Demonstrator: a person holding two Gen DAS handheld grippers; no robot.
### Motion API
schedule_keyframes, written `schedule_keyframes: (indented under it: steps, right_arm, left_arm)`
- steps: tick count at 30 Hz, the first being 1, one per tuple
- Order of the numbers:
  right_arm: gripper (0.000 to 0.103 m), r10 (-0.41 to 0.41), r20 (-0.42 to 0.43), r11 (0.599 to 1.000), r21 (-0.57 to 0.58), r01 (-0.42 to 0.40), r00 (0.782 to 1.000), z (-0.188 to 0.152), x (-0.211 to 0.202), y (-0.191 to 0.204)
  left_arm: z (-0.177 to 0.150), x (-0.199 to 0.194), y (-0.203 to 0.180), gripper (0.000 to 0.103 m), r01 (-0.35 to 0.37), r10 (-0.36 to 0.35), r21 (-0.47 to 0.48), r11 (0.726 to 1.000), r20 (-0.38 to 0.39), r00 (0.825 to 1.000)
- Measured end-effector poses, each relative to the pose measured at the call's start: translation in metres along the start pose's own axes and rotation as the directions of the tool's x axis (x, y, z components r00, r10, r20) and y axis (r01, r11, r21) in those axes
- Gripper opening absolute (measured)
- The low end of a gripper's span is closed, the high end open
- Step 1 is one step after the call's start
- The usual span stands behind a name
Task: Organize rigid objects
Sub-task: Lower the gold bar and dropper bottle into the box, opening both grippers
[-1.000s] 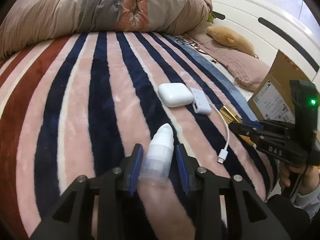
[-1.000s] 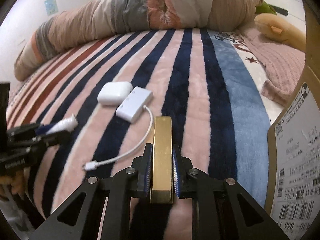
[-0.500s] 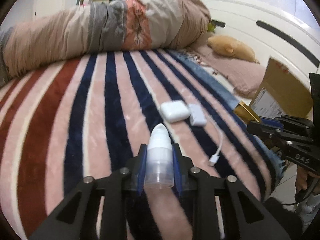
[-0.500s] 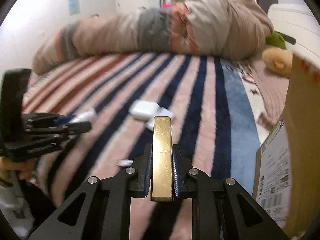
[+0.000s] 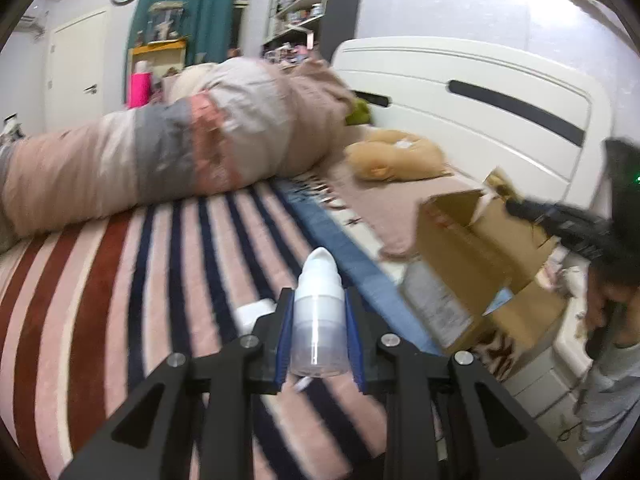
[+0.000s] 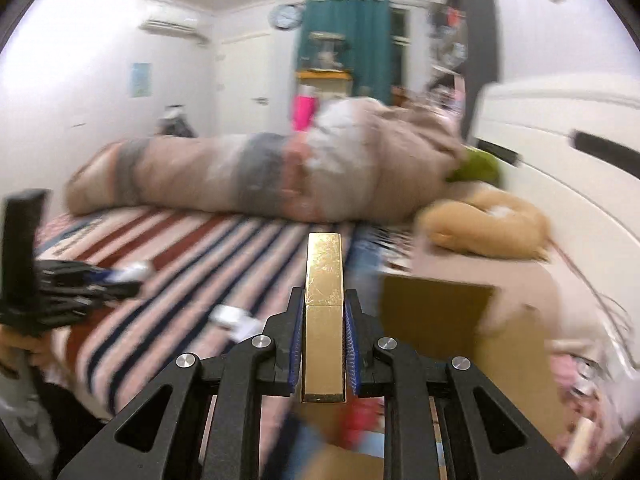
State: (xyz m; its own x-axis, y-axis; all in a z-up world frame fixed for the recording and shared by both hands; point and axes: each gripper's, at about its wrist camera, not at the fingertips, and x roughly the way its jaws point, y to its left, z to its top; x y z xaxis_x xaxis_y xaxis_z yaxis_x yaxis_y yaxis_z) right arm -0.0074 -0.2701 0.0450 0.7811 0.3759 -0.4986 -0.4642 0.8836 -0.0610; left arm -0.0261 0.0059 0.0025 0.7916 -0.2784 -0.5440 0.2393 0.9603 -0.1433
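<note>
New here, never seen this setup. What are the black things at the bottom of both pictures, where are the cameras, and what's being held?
No robot arm here: a person carries a hand-held two-finger tool in each hand, and a fisheye camera on each looks forward along its fingers. The black shapes at the bottom are those tongs.

Left wrist view: the left tongs are shut on a small white spray bottle. Below is a bed with a striped blanket; a white item lies on it, mostly hidden behind the tongs. An open cardboard box sits to the right, with the right tongs above it, blurred.

Right wrist view: the right tongs are shut on a gold rectangular bar, with the box just below and ahead. The picture is motion-blurred, so the box's contents can't be made out.
</note>
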Motion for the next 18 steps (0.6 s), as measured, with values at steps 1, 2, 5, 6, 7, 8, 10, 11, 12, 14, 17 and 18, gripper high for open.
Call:
schedule_keyframes:
  steps: [1,2,5,6,7,8,10,11,12,14,17,18]
  right_arm:
    - [0.014,-0.029,-0.036,1.000,0.002,0.029,0.999,-0.004,0.004,-0.014]
    - [0.014,-0.047,-0.054,0.999,-0.001,0.047,0.997,-0.007,0.006,-0.021]
    - [0.014,-0.117,-0.144,0.993,-0.023,0.115,0.983,-0.024,0.027,-0.048]
    - [0.014,-0.127,-0.170,0.992,-0.038,0.123,0.977,-0.030,0.035,-0.053]
    - [0.014,-0.138,-0.187,0.990,-0.055,0.130,0.973,-0.034,0.041,-0.058]
    - [0.014,-0.152,-0.201,0.987,-0.073,0.140,0.968,-0.038,0.046,-0.060]
    - [0.014,-0.178,-0.223,0.982,-0.104,0.158,0.958,-0.045,0.057,-0.067]
    - [0.014,-0.188,-0.234,0.979,-0.116,0.165,0.954,-0.048,0.061,-0.069]
    - [0.014,-0.193,-0.240,0.978,-0.127,0.166,0.951,-0.052,0.063,-0.070]
    - [0.014,-0.199,-0.238,0.974,-0.150,0.167,0.951,-0.060,0.064,-0.075]
    - [0.014,-0.202,-0.218,0.973,-0.156,0.170,0.955,-0.063,0.058,-0.077]
    - [0.014,-0.199,-0.207,0.973,-0.155,0.169,0.958,-0.064,0.056,-0.078]
  left_arm:
    - [0.006,0.002,-0.010,0.021,0.016,-0.016,0.015,1.000,0.002,1.000]
    - [0.013,0.006,-0.021,0.021,0.027,-0.027,0.033,0.999,0.001,1.000]
    - [0.032,0.021,-0.052,0.021,0.059,-0.058,0.081,0.995,-0.012,0.998]
    - [0.037,0.025,-0.062,0.021,0.072,-0.070,0.095,0.993,-0.018,0.997]
    - [0.043,0.032,-0.075,0.021,0.085,-0.082,0.116,0.990,-0.026,0.996]
    - [0.049,0.038,-0.085,0.021,0.095,-0.091,0.133,0.987,-0.034,0.995]
    - [0.059,0.051,-0.106,0.021,0.117,-0.109,0.160,0.980,-0.058,0.992]
    - [0.063,0.057,-0.113,0.021,0.129,-0.118,0.169,0.977,-0.073,0.990]
    - [0.068,0.066,-0.123,0.021,0.141,-0.125,0.181,0.973,-0.094,0.988]
    - [0.074,0.080,-0.137,0.021,0.148,-0.123,0.204,0.968,-0.129,0.984]
    - [0.080,0.103,-0.158,0.021,0.154,-0.112,0.245,0.957,-0.176,0.978]
    - [0.081,0.110,-0.166,0.021,0.158,-0.108,0.262,0.952,-0.195,0.975]
